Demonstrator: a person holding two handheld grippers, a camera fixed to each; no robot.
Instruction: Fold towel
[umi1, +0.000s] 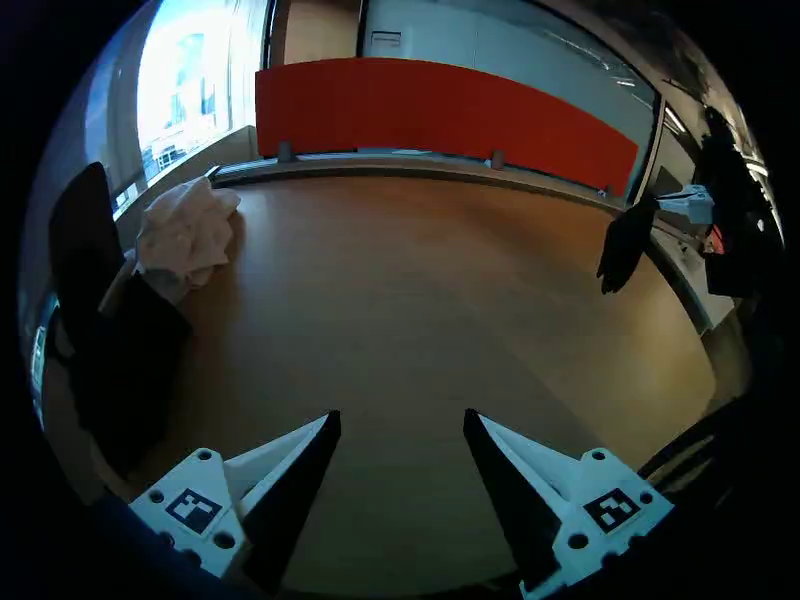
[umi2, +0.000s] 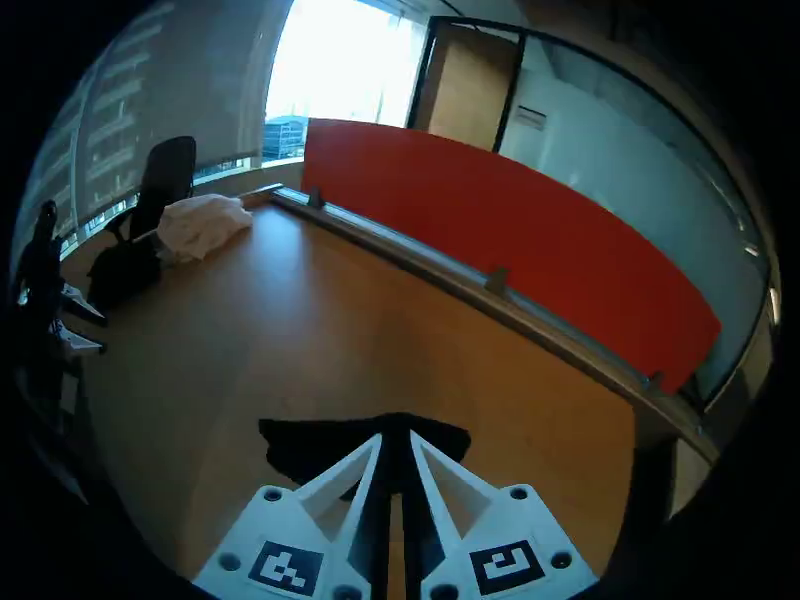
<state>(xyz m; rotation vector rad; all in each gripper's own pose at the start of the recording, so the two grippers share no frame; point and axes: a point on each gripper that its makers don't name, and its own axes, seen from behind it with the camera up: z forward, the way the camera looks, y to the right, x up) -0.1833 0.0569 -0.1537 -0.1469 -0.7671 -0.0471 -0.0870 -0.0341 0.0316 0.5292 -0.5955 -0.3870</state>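
Over the wooden tabletop (umi1: 420, 300), your left tongs (umi1: 400, 420) stand wide open with nothing between the fingers; bare wood shows in the gap. Your right tongs (umi2: 395, 440) are closed to a narrow slit, both fingers pressing on a dark towel (umi2: 300, 450) whose cloth spreads out to either side beyond the tips. In the left gripper view, note the same dark towel (umi1: 625, 245) toward the right edge of the tabletop, hanging limp from the far-off right tongs; whether its lower end touches the wood cannot be told. A person (umi1: 740, 230) in dark clothing stands just behind it. A pile of white towels (umi1: 185, 235) lies crumpled at the far left corner of the tabletop, well apart from both tongs and from the dark towel. In the right gripper view this pile sits at the far left, near a black chair (umi2: 165, 180). A red divider panel (umi1: 440, 115) runs along the far edge of the tabletop, with a bright window (umi2: 340, 70) behind it.
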